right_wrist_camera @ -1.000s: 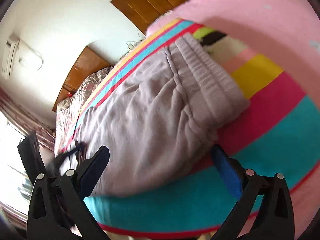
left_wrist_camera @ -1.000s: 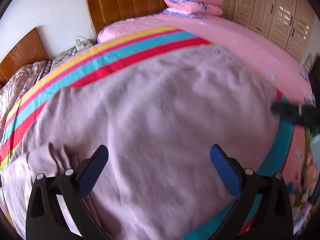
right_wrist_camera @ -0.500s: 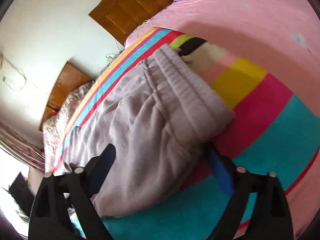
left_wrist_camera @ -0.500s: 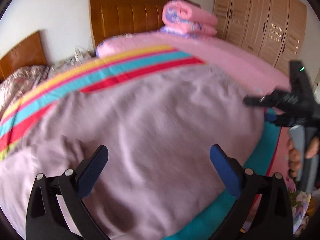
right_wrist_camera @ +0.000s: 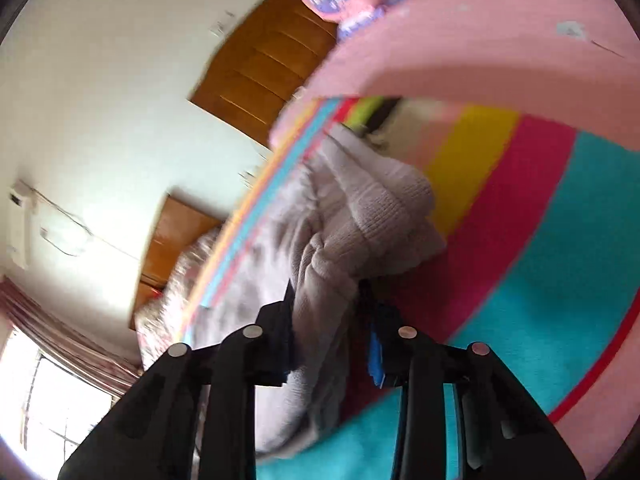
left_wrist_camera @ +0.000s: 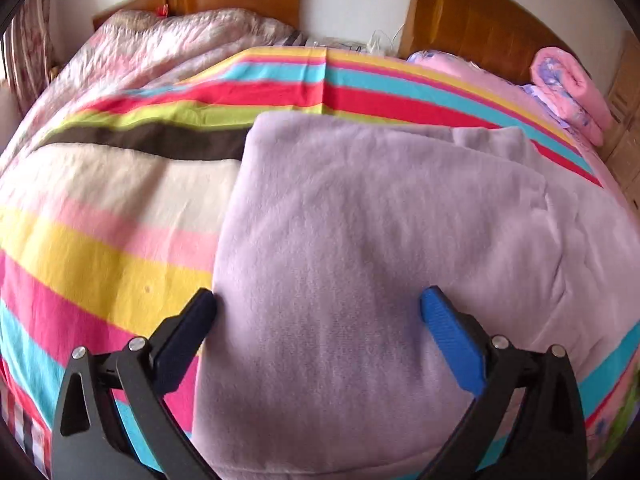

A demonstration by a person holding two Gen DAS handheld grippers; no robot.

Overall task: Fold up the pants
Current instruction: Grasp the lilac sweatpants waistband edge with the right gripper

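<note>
Left wrist view: left gripper (left_wrist_camera: 318, 306) spread wide over lilac pants (left_wrist_camera: 380, 240), laid flat on striped bedspread (left_wrist_camera: 100, 240), left finger at the fabric's edge, right finger on top. Right wrist view (blurred): right gripper (right_wrist_camera: 326, 296) clamped narrowly on a bunched fold of pants (right_wrist_camera: 320, 260) near the ribbed waistband (right_wrist_camera: 384, 196).

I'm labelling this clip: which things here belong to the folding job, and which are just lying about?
Job:
- pants
- left gripper, open over them
- right gripper, shut on pants

Lying about:
- striped sheet
- rolled pink blanket
- headboard
</note>
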